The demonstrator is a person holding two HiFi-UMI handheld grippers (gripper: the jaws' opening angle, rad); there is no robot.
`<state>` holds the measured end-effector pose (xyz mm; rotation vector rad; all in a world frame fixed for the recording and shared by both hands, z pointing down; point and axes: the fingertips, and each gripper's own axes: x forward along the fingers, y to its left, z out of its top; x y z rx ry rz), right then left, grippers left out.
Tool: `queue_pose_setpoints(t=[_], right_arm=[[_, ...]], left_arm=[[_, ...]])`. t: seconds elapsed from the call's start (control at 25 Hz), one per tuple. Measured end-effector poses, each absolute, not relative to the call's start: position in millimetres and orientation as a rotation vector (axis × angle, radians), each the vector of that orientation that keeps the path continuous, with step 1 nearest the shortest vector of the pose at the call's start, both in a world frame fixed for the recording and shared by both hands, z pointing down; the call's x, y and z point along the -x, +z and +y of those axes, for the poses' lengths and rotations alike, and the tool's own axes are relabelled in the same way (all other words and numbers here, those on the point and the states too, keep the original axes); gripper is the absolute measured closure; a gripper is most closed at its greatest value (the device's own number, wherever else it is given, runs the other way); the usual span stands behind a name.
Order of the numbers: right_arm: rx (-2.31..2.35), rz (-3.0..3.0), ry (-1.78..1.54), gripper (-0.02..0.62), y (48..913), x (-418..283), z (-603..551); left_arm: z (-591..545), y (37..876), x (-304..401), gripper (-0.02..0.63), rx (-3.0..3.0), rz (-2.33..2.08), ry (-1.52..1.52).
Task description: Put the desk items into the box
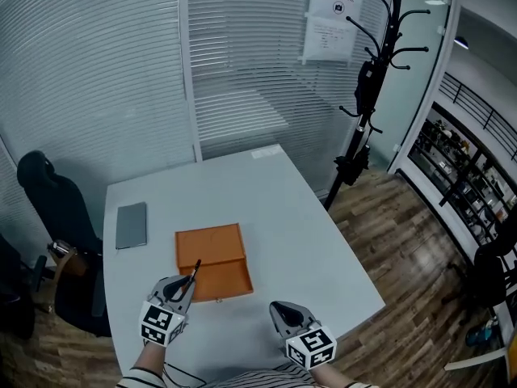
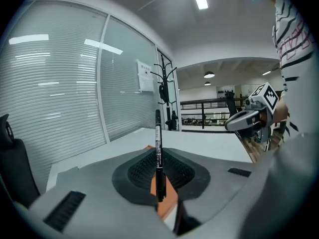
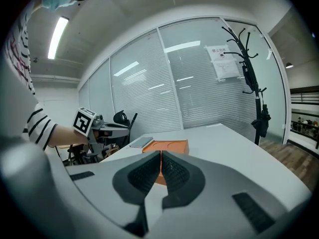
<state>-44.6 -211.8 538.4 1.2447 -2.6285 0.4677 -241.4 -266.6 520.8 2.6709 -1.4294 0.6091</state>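
Note:
An orange box (image 1: 212,260) lies on the white table (image 1: 283,217); it also shows in the right gripper view (image 3: 169,146). My left gripper (image 1: 182,284) hovers at the box's near left corner, shut on a black pen (image 1: 195,270). In the left gripper view the pen (image 2: 159,153) stands upright between the pads, with the orange box (image 2: 167,195) below. My right gripper (image 1: 282,313) is shut with nothing in it, near the table's front edge, right of the box; its pads (image 3: 172,169) meet in the right gripper view.
A grey notebook (image 1: 132,225) lies on the table left of the box. A black office chair (image 1: 56,208) stands at the left. A black coat stand (image 1: 367,95) rises beyond the table's right side, over wooden floor (image 1: 404,241).

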Motion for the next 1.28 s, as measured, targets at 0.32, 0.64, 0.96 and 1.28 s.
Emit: queue_pose_setpoints(t=[0.32, 0.64, 0.96, 1.28], right_arm=[[-1.202, -2.623, 0.496, 0.569, 546, 37, -227], [-1.209, -2.627, 0.484, 0.569, 545, 32, -243], [-1.249, -2.607, 0.505, 0.569, 549, 22, -244], [-1.323, -2.565, 0.524, 0.569, 555, 1, -242]], left_arm=[[-306, 515, 228, 0.551, -2.720, -1.400, 0.792], [-331, 553, 210, 0.551, -2.715, -1.266, 1.076], [-339, 615, 197, 0.551, -2.610, -1.119, 1.269], [-346, 663, 192, 0.551, -2.496, -1.039, 1.330]])
